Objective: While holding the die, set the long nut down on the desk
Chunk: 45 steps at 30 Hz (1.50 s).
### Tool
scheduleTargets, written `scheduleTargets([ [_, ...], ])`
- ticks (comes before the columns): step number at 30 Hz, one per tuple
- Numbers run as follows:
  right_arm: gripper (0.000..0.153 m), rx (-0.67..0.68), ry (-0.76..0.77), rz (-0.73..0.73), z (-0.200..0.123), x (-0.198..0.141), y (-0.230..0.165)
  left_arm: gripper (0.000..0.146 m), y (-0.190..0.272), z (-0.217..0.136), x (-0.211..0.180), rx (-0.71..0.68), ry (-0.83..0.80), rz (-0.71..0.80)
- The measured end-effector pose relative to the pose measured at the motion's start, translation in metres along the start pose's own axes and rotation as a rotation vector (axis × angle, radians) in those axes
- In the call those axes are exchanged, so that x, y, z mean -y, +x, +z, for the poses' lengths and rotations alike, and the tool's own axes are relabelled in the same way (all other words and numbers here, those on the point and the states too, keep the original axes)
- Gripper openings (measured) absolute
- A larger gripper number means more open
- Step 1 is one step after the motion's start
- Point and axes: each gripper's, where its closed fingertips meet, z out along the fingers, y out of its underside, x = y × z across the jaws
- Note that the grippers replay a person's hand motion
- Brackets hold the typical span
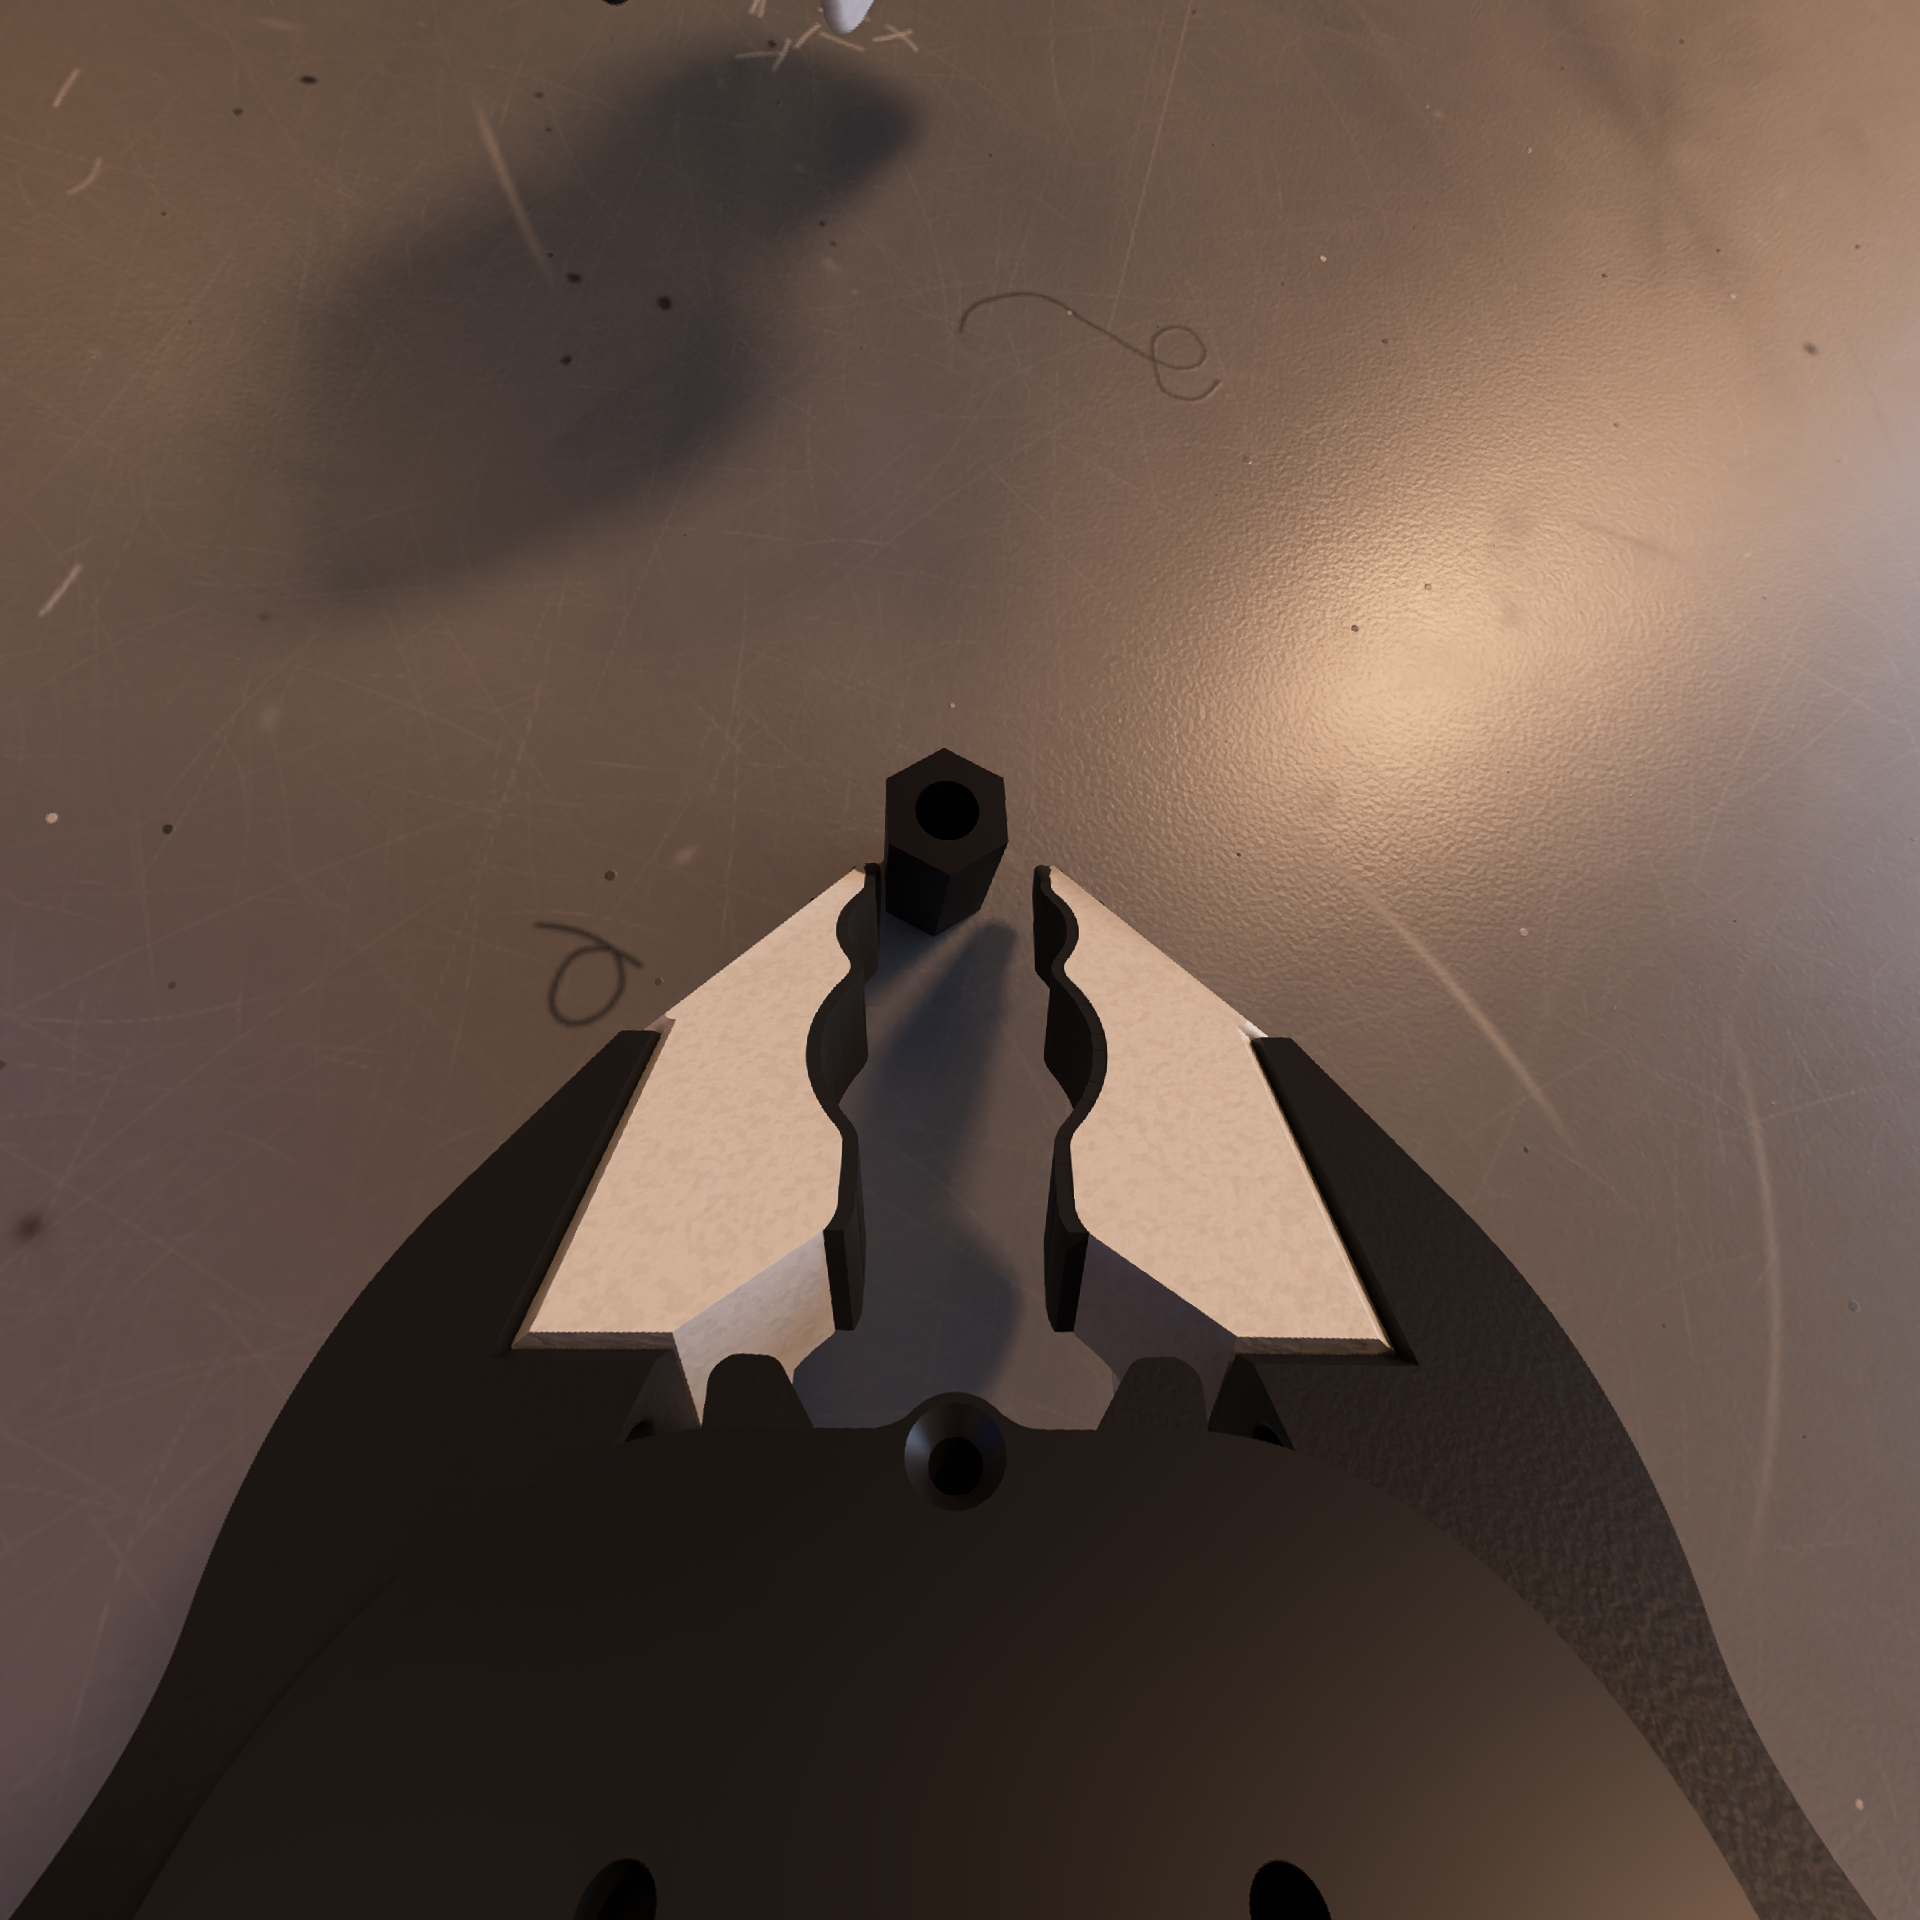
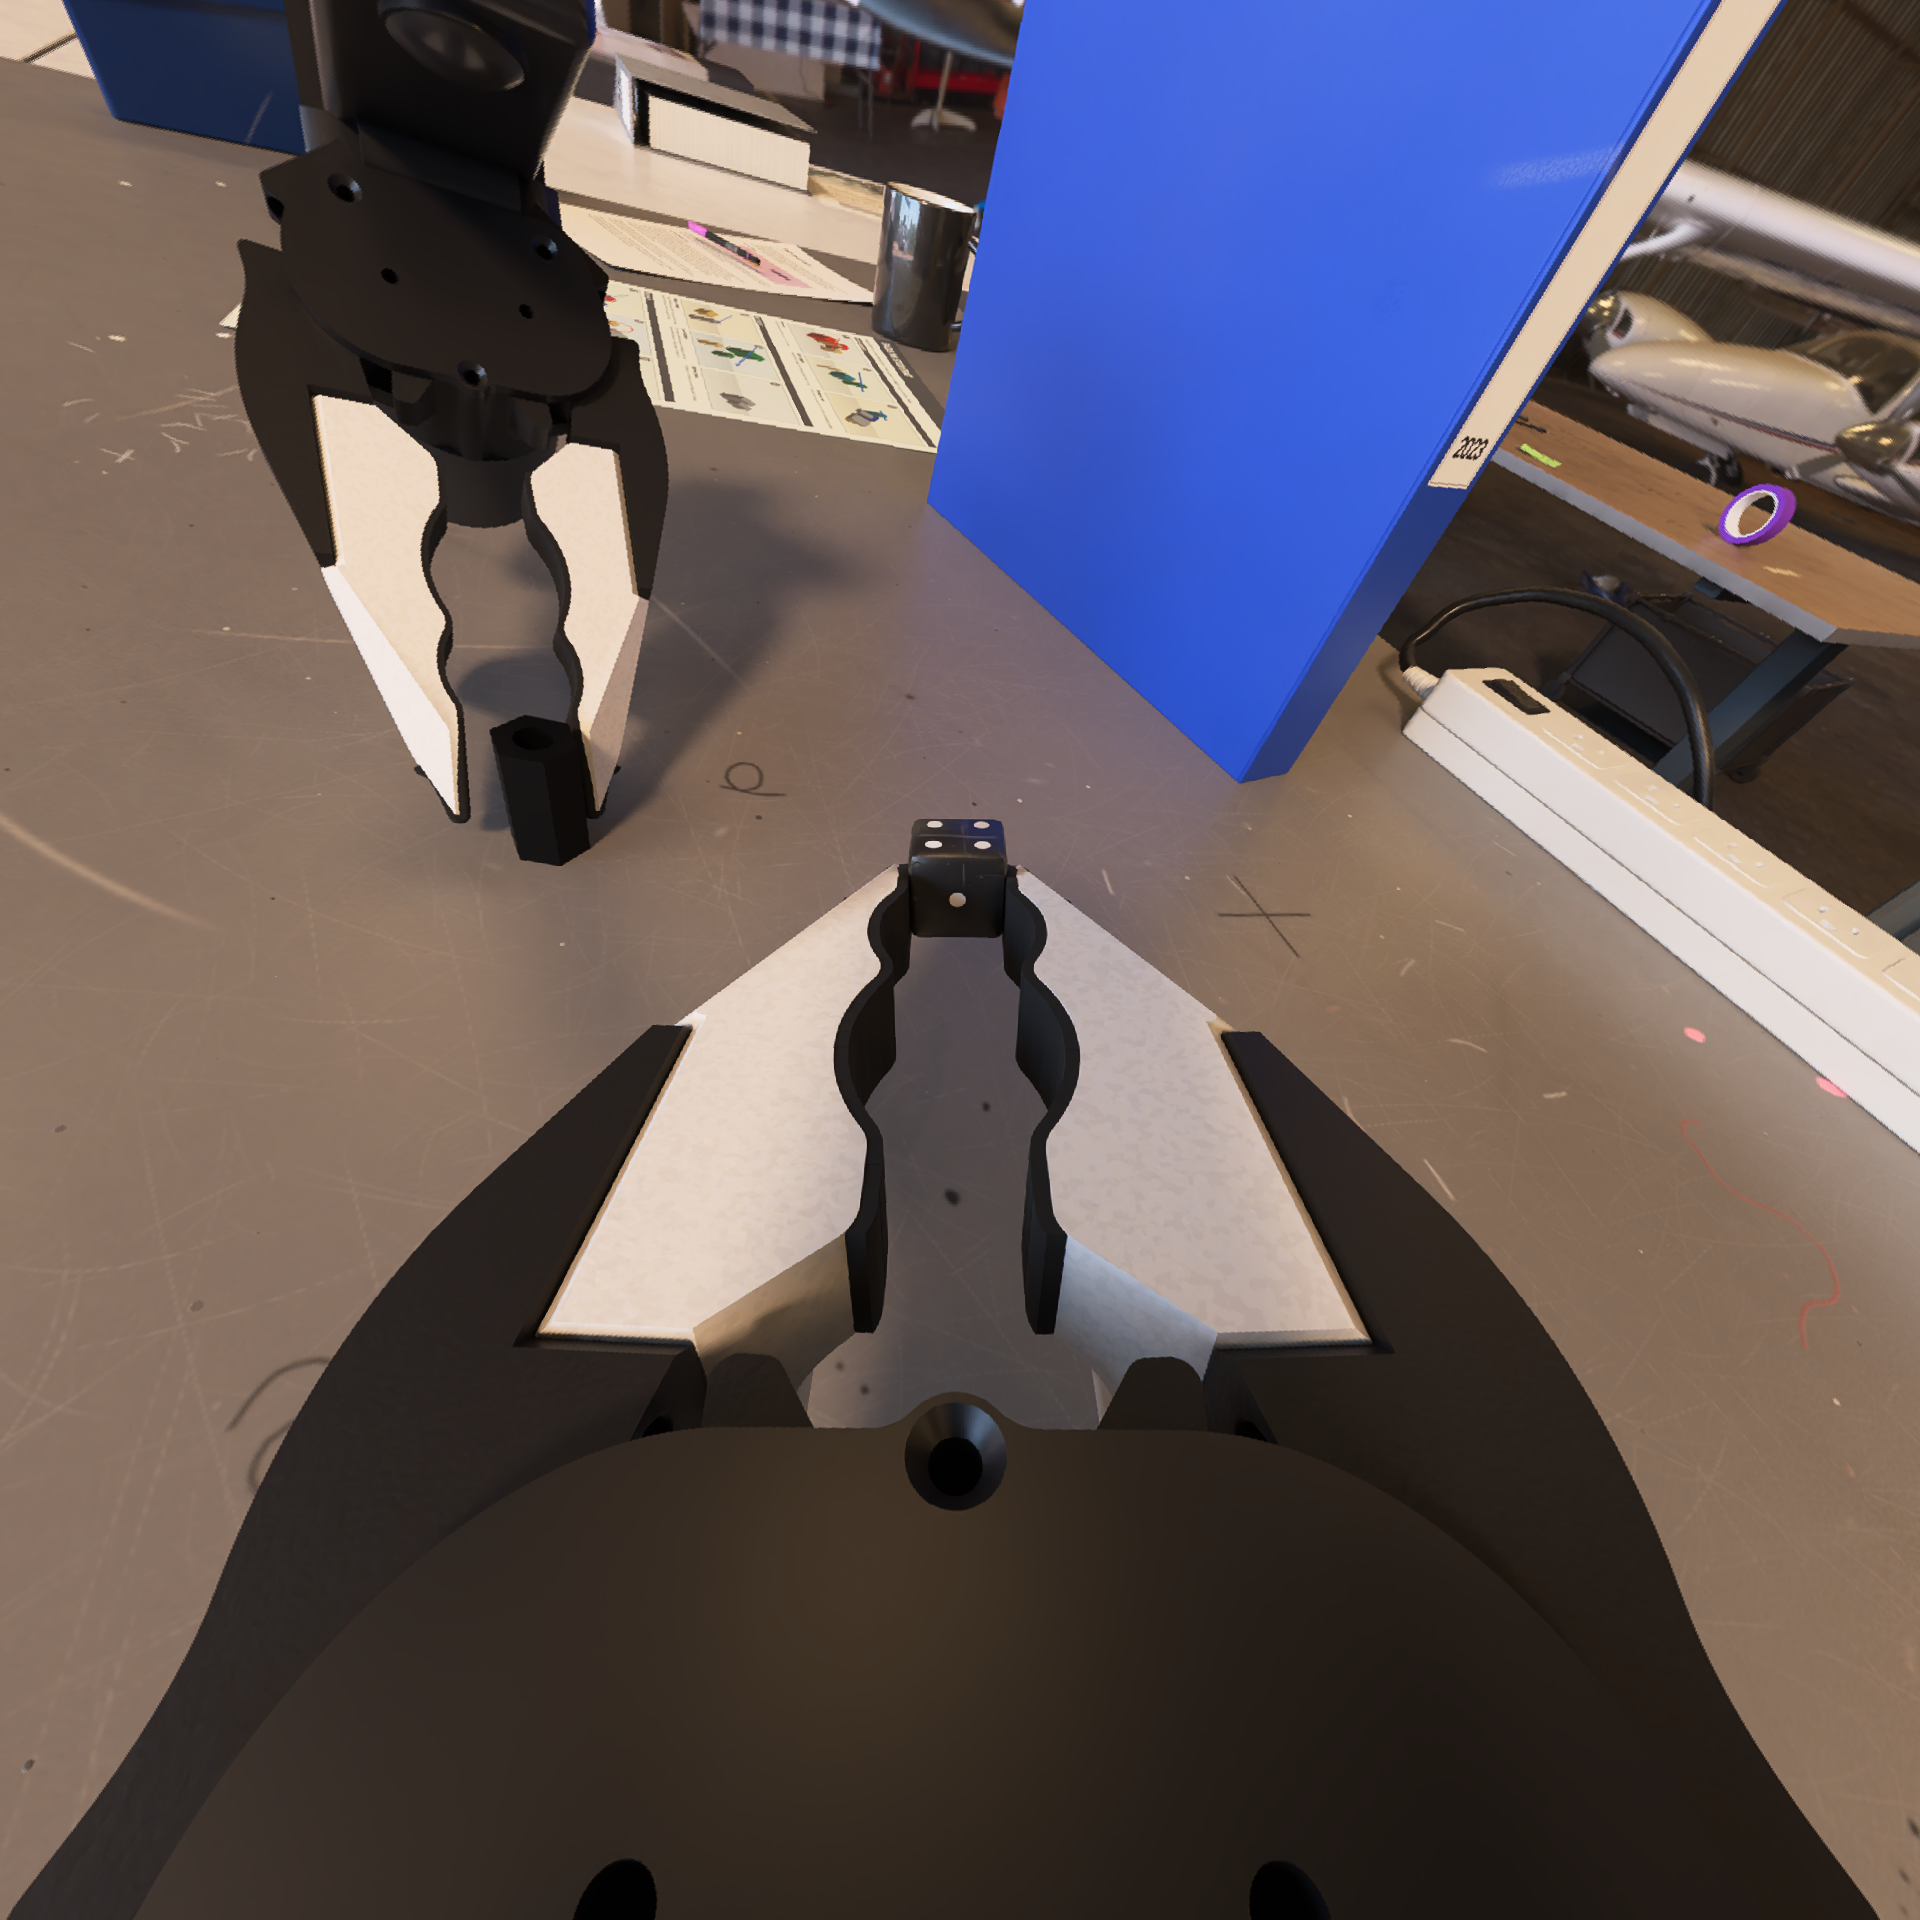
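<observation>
The long nut [image 1: 940, 842] is black and hexagonal and stands upright on the grey desk [image 1: 1351, 520], just past my left gripper's [image 1: 954, 878] tips and close to the left finger. The left gripper is open, with a gap on the nut's right side. In the right wrist view, the nut [image 2: 540, 790] stands on the desk between the tips of the left gripper [image 2: 530, 805], which points down over it. My right gripper [image 2: 956, 873] is shut on a black die [image 2: 956, 878] with white dots, held at the fingertips above the desk [image 2: 312, 1039].
A tall blue board [image 2: 1247, 364] stands on the desk ahead to the right. Behind the left gripper lie printed sheets [image 2: 769, 364], a dark mug [image 2: 920, 270] and a book [image 2: 717, 125]. A white power strip [image 2: 1610, 790] lies along the right edge.
</observation>
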Motion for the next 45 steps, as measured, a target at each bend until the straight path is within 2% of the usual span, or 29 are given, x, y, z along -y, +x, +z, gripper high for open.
scheduleTargets([
  [36, 0.016, -0.01, -0.006, -0.004, -0.004, -0.001, 0.002, 0.031, 0.002, -0.001, 0.001, -0.032, 0.013, -0.009],
  [39, 0.016, -0.023, 0.015, -0.095, -0.015, 0.01, 0.01, 0.031, 0.002, -0.001, 0.001, -0.036, 0.014, -0.009],
  [42, 0.016, -0.049, 0.013, -0.235, -0.04, 0.032, 0.044, 0.031, 0.002, -0.002, 0.002, -0.051, 0.022, -0.025],
  [45, 0.016, 0.0, -0.134, -0.411, -0.051, 0.041, 0.094, 0.03, 0.002, -0.002, 0.002, -0.053, 0.024, -0.027],
])
